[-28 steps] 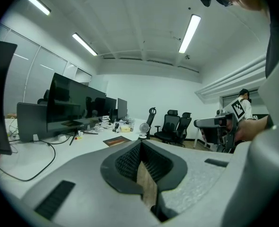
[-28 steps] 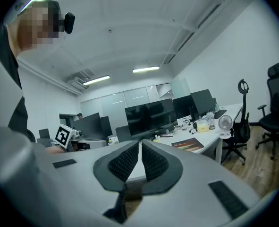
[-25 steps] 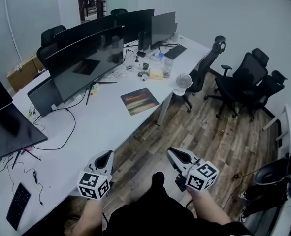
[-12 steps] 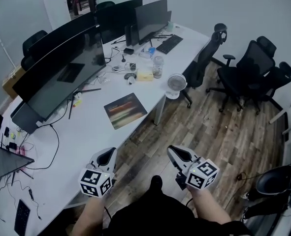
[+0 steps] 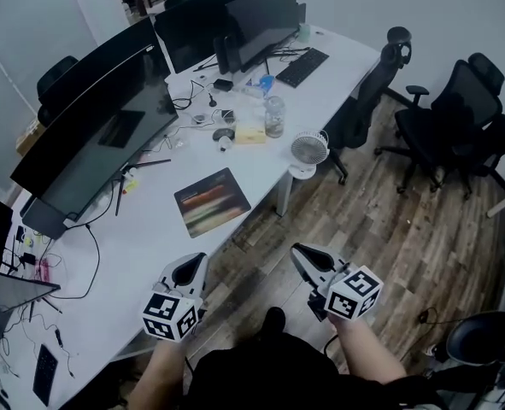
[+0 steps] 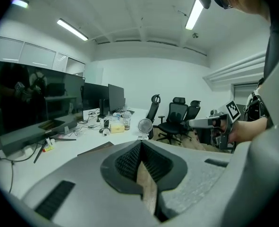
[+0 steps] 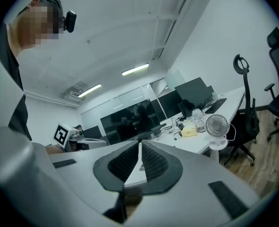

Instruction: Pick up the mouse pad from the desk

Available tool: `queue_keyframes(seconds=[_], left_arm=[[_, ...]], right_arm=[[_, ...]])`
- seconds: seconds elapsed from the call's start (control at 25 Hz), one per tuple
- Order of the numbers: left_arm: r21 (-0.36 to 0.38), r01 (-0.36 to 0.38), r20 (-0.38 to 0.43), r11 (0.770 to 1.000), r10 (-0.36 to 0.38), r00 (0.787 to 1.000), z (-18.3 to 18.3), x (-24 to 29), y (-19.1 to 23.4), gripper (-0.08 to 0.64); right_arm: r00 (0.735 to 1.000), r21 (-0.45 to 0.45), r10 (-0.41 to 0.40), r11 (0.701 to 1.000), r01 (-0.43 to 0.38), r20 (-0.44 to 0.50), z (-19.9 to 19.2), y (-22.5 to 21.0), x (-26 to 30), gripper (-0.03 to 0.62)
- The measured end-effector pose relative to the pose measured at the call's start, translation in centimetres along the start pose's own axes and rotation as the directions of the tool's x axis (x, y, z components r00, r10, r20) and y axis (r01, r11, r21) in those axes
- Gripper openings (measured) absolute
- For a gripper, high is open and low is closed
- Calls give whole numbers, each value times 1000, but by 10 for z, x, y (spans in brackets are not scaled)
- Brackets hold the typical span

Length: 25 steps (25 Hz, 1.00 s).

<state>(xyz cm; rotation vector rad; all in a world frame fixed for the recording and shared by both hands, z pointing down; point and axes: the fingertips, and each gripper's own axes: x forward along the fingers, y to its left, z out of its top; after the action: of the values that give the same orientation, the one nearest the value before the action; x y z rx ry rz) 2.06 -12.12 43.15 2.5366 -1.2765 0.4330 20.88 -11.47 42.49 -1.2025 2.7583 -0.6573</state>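
The mouse pad [image 5: 211,202] is a dark rectangle with a blurred orange and green print. It lies flat near the front edge of the white desk [image 5: 149,246]. In the left gripper view only a dark sliver of the mouse pad [image 6: 96,149] shows over the jaw. My left gripper [image 5: 192,267] hovers at the desk's edge, just short of the pad, shut with nothing in it. My right gripper [image 5: 302,254] is over the wooden floor to the pad's right, also shut and empty. In their own views the left gripper [image 6: 141,143] and the right gripper [image 7: 140,144] show their jaws meeting.
Large curved monitors [image 5: 107,126] line the desk's back. A small white fan [image 5: 308,150], a clear bottle [image 5: 274,116], a mouse [image 5: 224,135], a keyboard [image 5: 302,67] and cables lie beyond the pad. Black office chairs [image 5: 466,118] stand on the floor at the right.
I have walked along the desk: the mouse pad has come closer and now lies just ahead of the left gripper. Both grippers stay shut and empty.
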Motion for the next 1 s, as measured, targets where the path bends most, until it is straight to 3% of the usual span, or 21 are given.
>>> queue_keyframes(seconds=[0.4, 0.6, 1.0], left_arm=[[-25, -59, -21, 998, 58, 998, 4, 17, 20, 3], [-4, -39, -12, 999, 39, 999, 9, 32, 51, 3], [16, 34, 44, 999, -35, 998, 40, 77, 118, 3]], right_arm=[[998, 38, 52, 998, -51, -45, -5, -19, 24, 18], [994, 12, 77, 997, -76, -72, 0, -14, 57, 18], [992, -43, 42, 998, -47, -116, 31, -31, 137, 18]])
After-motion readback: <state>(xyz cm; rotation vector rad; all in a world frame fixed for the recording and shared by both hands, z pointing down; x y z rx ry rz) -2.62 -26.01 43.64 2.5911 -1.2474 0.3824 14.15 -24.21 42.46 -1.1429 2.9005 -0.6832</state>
